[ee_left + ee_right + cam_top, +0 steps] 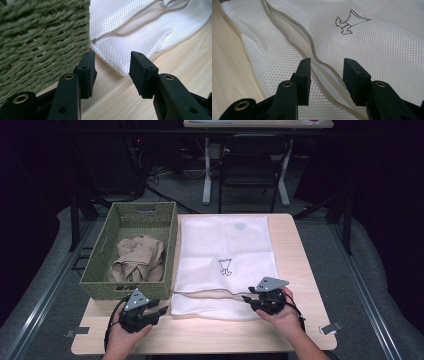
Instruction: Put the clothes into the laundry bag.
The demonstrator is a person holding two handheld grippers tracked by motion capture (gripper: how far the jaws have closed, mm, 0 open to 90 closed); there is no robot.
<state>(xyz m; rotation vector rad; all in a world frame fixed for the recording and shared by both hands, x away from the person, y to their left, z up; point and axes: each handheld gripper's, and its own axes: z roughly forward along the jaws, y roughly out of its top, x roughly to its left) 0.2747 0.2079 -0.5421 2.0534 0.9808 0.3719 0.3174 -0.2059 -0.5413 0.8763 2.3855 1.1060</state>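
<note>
A white mesh laundry bag [225,255] lies flat on the wooden table, with a small black outline drawing [225,266] on it and a zipper [210,293] running along its near side. My left gripper [159,310] stands open just off the bag's near left corner [120,70], beside the green basket [42,40]; nothing is between its jaws. My right gripper [250,299] is open over the bag [362,42], its jaws either side of the parted zipper [322,72].
A green woven basket [100,270] holding crumpled beige cloth [137,260] stands at the table's left. Bare table [225,335] runs along the near edge. A black chair [250,165] and desk legs stand beyond the far edge.
</note>
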